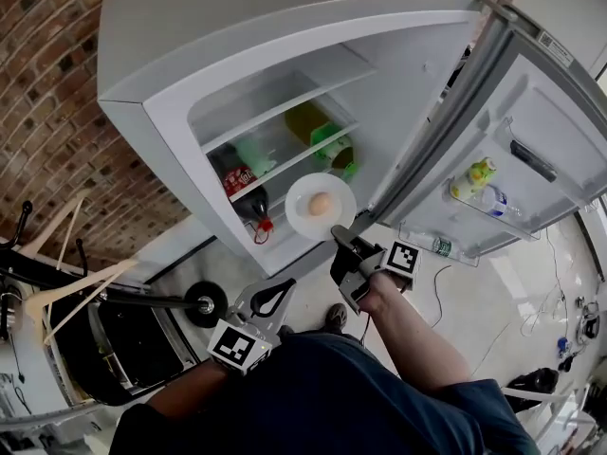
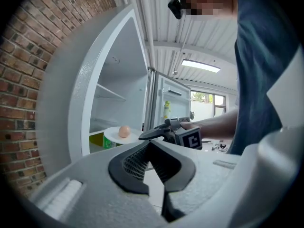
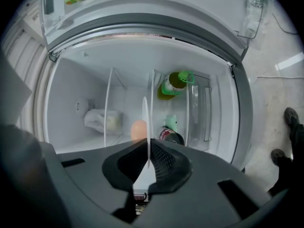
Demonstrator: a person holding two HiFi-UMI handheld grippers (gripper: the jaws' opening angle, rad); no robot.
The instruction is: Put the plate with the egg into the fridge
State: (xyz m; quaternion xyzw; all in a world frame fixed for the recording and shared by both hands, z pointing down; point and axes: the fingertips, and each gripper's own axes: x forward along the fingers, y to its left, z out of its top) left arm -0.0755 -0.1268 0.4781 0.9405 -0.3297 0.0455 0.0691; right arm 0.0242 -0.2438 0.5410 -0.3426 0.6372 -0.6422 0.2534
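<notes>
A white plate (image 1: 308,214) with a brown egg (image 1: 321,203) on it hangs level in front of the open fridge (image 1: 285,27), at the height of its lower shelves. My right gripper (image 1: 340,237) is shut on the plate's near rim. In the right gripper view the plate (image 3: 146,122) shows edge-on between the jaws, with the egg (image 3: 138,129) to its left. My left gripper (image 1: 283,290) hangs low, in front of the fridge and below the plate. Its jaws are shut with nothing in them. The left gripper view also shows the plate (image 2: 114,136) and the egg (image 2: 124,131).
Inside the fridge are glass shelves (image 3: 108,108), a yellow-green bottle (image 1: 318,131), a dark cola bottle (image 1: 242,186) and a white bag (image 3: 102,120). The open door (image 1: 531,150) on the right carries two bottles (image 1: 474,174). A brick wall (image 1: 47,112) stands at left, a black cart (image 1: 114,339) below it.
</notes>
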